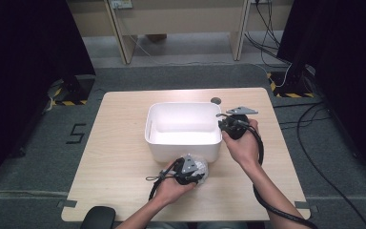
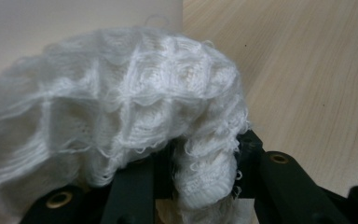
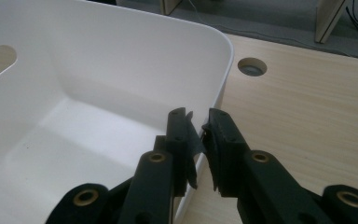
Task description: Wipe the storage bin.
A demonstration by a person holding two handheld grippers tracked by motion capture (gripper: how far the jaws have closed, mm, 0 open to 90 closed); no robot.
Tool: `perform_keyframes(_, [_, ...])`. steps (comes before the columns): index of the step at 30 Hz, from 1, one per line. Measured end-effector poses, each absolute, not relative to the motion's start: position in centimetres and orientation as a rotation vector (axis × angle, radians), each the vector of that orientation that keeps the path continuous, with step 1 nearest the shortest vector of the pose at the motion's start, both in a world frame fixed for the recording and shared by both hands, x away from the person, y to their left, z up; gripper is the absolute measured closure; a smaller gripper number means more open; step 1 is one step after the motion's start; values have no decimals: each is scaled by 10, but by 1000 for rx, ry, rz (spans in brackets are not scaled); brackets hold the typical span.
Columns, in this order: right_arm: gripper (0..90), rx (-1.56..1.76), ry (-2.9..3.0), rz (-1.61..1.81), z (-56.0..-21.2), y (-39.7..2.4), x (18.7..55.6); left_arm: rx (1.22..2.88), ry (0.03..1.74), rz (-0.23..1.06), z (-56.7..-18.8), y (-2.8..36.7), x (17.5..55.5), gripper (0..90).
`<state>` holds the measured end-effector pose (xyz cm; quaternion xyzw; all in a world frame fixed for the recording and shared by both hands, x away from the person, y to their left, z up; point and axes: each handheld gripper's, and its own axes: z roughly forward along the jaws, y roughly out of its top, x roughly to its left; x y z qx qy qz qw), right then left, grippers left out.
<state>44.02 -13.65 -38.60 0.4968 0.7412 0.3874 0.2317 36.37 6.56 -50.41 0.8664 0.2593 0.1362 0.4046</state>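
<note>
White knit cloth (image 2: 121,116) pinched by left gripper (image 2: 205,186); right gripper (image 3: 199,140) clamps bin (image 3: 221,70) rim.

Surface (image 1: 124,157): pale wood-grain top, rounded corners, a round grommet hole (image 1: 216,100) at its 12 o'clock edge. Grey tape tabs (image 1: 66,204) at the near corners.

Floor (image 1: 38,157): grey carpet round the surface; lighter floor (image 1: 181,50) beyond it at 12 o'clock. A black "5" (image 1: 76,133) is marked on the carpet at 9 o'clock.

Black curtains (image 1: 24,57) hang at 10 and 2 o'clock. Below each, a black stand base (image 1: 74,90) edged with yellow-black hazard tape.

At 12 o'clock, light wooden furniture legs (image 1: 124,36) and panels, with a wall socket (image 1: 120,4) at 11 o'clock. Black cables (image 1: 324,119) trail over the floor at 2 to 3 o'clock. Lighting even, from overhead.
</note>
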Motion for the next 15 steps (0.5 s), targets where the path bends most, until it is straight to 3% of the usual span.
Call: perform_keyframes(15, [796,1367,2038,1066,-386,-137,440,2209,602,328,-500,44,367,671])
